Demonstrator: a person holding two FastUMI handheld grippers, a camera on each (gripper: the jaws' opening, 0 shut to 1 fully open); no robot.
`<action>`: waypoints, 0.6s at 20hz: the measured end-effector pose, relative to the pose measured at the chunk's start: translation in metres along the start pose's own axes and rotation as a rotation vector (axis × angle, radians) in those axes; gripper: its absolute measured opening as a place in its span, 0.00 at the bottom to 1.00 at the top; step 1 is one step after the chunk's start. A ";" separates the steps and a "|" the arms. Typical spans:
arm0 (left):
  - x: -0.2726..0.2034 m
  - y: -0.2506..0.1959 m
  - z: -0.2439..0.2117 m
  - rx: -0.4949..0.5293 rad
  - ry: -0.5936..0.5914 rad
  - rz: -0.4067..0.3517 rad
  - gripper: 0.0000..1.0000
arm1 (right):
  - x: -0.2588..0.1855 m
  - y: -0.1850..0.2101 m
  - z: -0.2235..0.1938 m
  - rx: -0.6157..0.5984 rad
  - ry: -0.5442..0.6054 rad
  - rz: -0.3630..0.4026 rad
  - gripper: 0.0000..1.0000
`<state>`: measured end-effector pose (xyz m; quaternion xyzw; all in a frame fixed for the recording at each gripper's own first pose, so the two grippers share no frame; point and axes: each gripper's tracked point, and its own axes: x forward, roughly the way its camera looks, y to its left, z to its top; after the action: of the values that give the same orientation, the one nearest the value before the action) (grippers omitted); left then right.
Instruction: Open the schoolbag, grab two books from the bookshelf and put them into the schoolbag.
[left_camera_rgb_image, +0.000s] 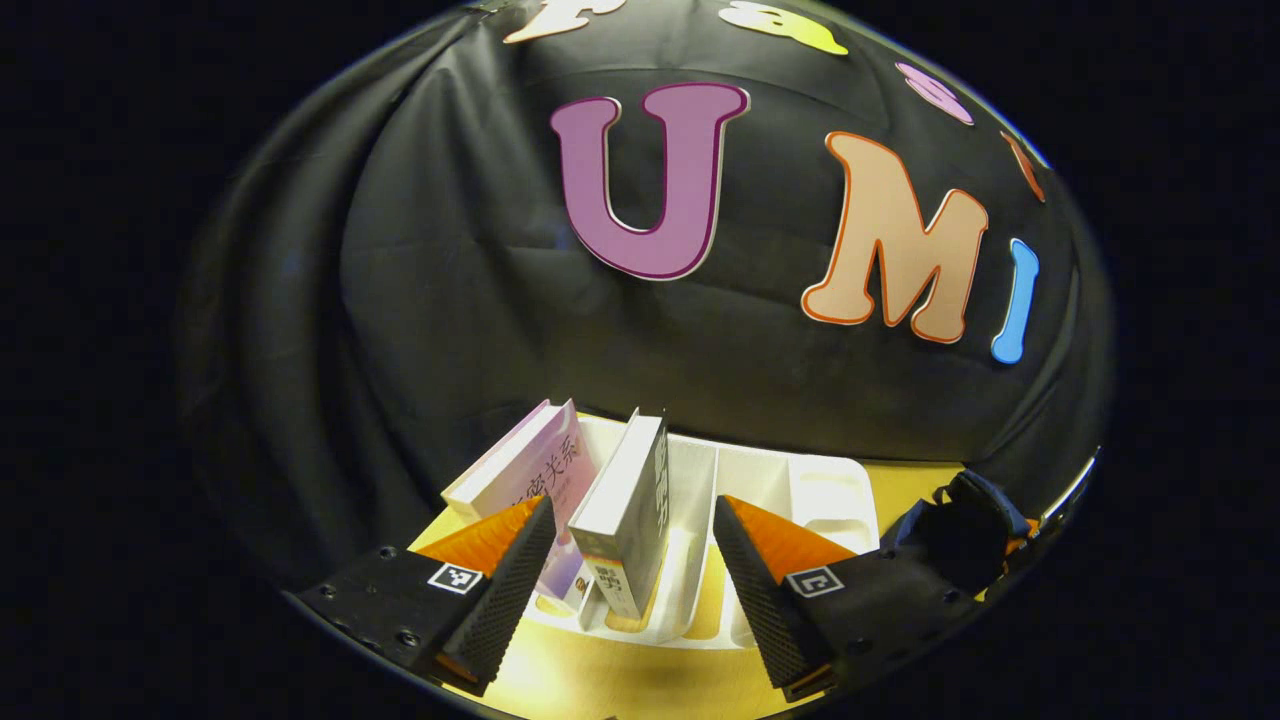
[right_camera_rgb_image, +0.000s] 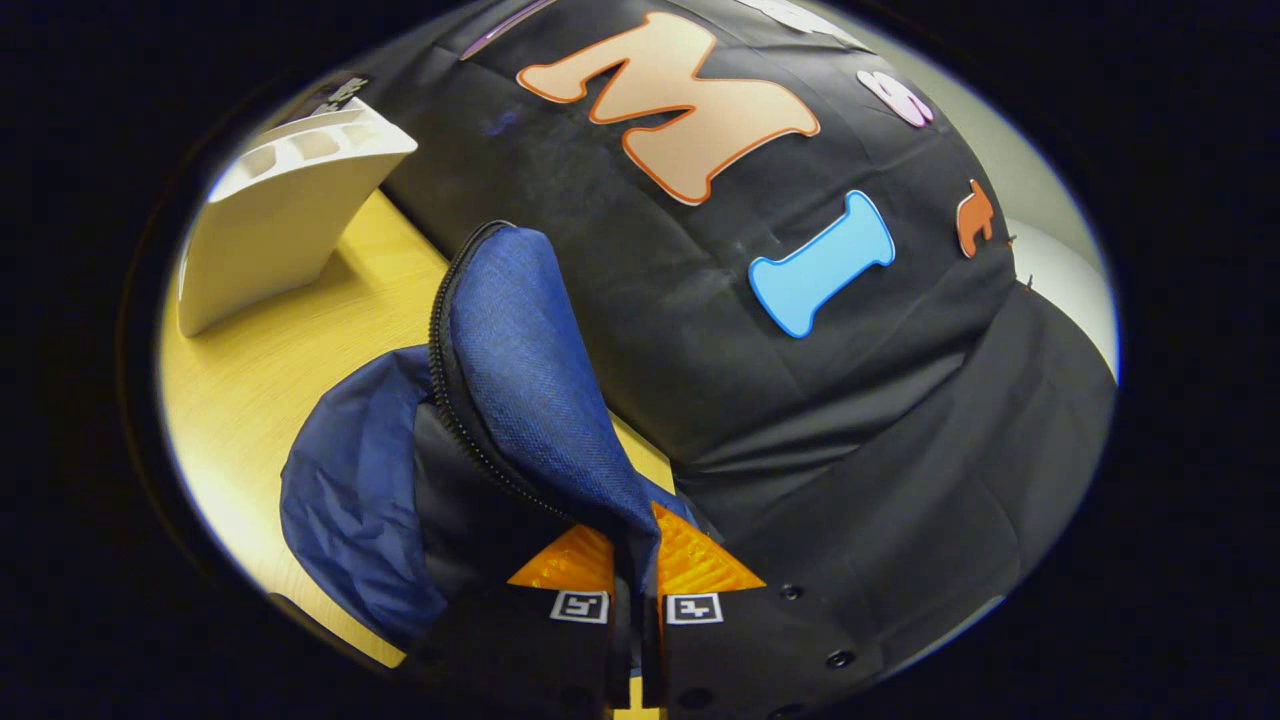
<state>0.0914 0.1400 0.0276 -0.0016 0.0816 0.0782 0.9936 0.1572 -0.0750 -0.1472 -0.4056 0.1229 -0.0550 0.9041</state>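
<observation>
1. In the left gripper view, we see the left gripper (left_camera_rgb_image: 634, 560) with its fingers spread wide, nothing pressed between them.
2. A grey-spined book (left_camera_rgb_image: 625, 520) stands upright in the gap between those fingers, leaning slightly and touching neither one as far as we can tell. Its lower end sits in a slot of the white bookshelf (left_camera_rgb_image: 800, 490).
3. A second book with a pale pink cover (left_camera_rgb_image: 535, 465) leans just beside the first, on its left, partly behind the left finger.
4. The bookshelf is a white divided rack standing on the yellow wooden table (left_camera_rgb_image: 600, 680), close to the black cloth wall. The compartments to the right of the grey-spined book hold nothing we can see.
5. Far right in the same view, the schoolbag (left_camera_rgb_image: 965, 535) shows as a dark shape with a blue rim, on the table and well apart from the books.
6. In the right gripper view, the right gripper (right_camera_rgb_image: 636, 560) is closed on the blue fabric flap of the schoolbag (right_camera_rgb_image: 520, 380), both fingers pinching it.
7. The flap stands raised above the gripper, its zipper edge (right_camera_rgb_image: 445, 370) curving along the left side, and the dark interior is open beside it.
8. The bookshelf (right_camera_rgb_image: 270, 215) shows at upper left on the table (right_camera_rgb_image: 300, 350), apart from the bag.
</observation>
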 end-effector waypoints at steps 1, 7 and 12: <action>0.007 0.002 0.000 0.012 0.024 -0.007 0.93 | -0.001 -0.001 -0.002 0.011 0.007 -0.004 0.05; 0.044 0.017 -0.024 0.136 0.259 0.005 0.92 | -0.008 -0.005 -0.003 0.012 0.025 -0.024 0.05; 0.056 0.001 -0.040 0.080 0.471 -0.083 0.89 | -0.009 -0.005 -0.004 0.011 0.035 -0.033 0.05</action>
<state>0.1393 0.1486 -0.0210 0.0162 0.3139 0.0315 0.9488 0.1473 -0.0794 -0.1449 -0.4016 0.1317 -0.0777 0.9029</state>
